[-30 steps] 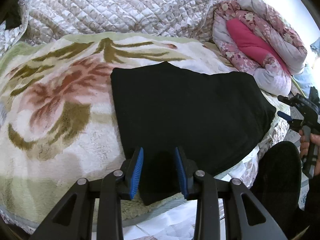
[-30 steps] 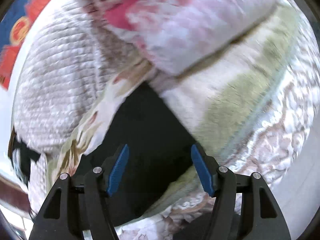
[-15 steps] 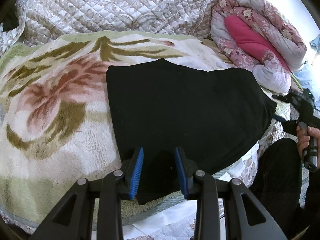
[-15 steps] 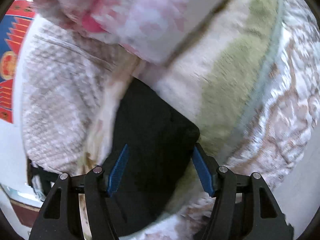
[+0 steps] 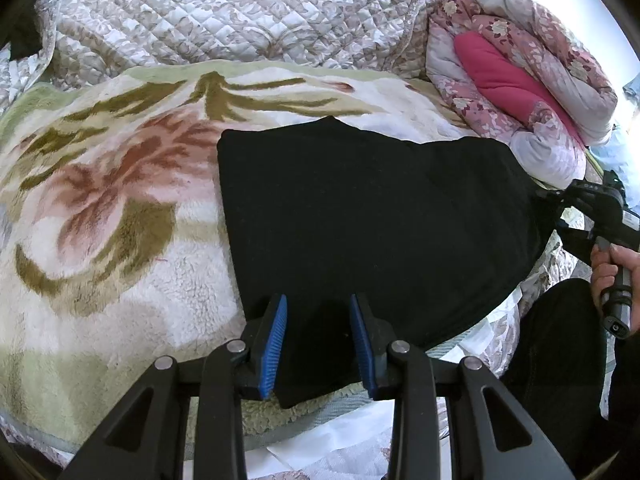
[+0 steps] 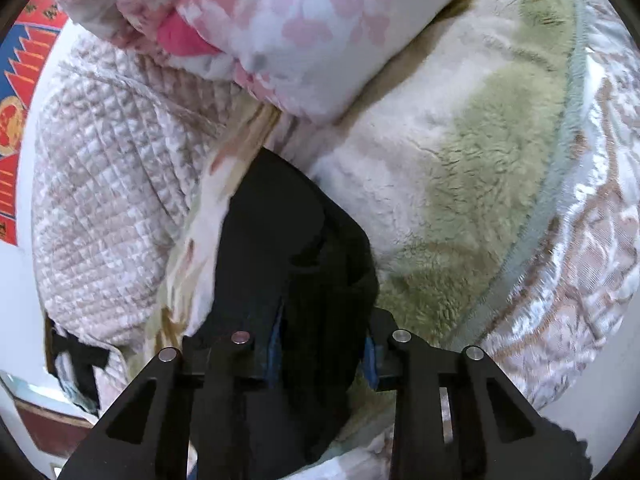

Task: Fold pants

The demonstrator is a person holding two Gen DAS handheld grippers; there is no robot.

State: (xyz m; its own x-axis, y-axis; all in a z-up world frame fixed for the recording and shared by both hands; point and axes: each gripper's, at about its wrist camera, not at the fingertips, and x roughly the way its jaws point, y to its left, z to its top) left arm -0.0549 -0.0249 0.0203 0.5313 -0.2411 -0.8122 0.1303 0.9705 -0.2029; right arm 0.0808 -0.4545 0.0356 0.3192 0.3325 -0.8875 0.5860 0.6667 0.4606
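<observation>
Black pants [image 5: 376, 216]; floral fleece blanket [image 5: 112, 200]; blue tool pads [image 5: 273, 344].

Right gripper [image 6: 325, 344] just closing, left gripper [image 5: 318, 344] part-open.

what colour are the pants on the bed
Black pants, plain with no pattern; clearest in the left wrist view.

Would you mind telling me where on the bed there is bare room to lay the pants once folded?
Free: the floral fleece blanket left of the black pants, bordered behind by the quilted cover. Crowded: the right end, where the rolled pink duvet lies close to the pants and the right gripper pinches them.
</observation>
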